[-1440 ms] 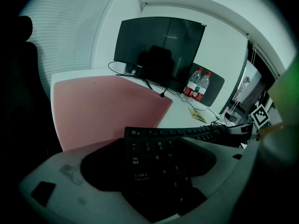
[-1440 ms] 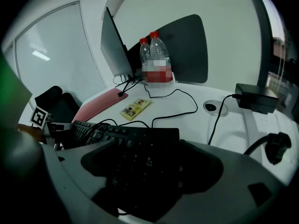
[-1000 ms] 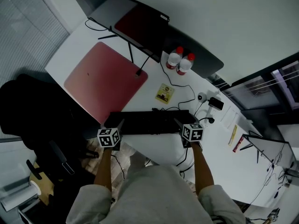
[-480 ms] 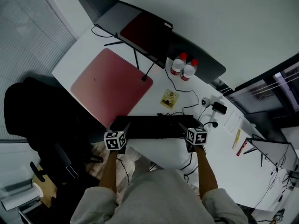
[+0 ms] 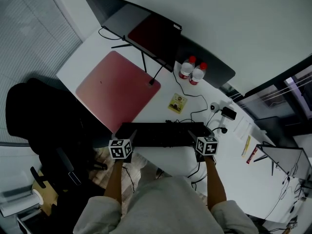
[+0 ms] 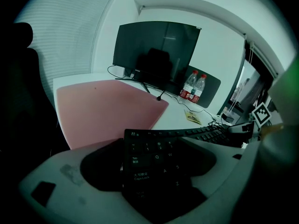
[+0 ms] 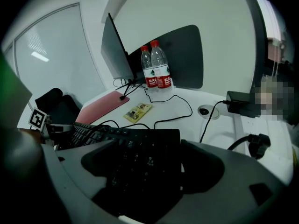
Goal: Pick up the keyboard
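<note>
A long black keyboard (image 5: 163,134) lies across the near edge of the white desk (image 5: 161,96), held at both ends. My left gripper (image 5: 126,141) is shut on its left end; in the left gripper view the Tab and Caps Lock keys of the keyboard (image 6: 159,157) sit between the jaws. My right gripper (image 5: 200,139) is shut on the right end, where the number-pad keys of the keyboard (image 7: 140,164) fill the space between its jaws. The keyboard's cable trails off behind it.
A pink desk mat (image 5: 117,89) covers the desk's left part. A dark monitor (image 5: 146,30) stands behind it, with two water bottles (image 5: 192,72) beside it. A small card (image 5: 178,103), cables, a power adapter (image 5: 228,113) and a black office chair (image 5: 34,116) are nearby.
The view has shifted slightly; both grippers and the keyboard sit a little lower and to the right in the head view. Both grips look unchanged.
</note>
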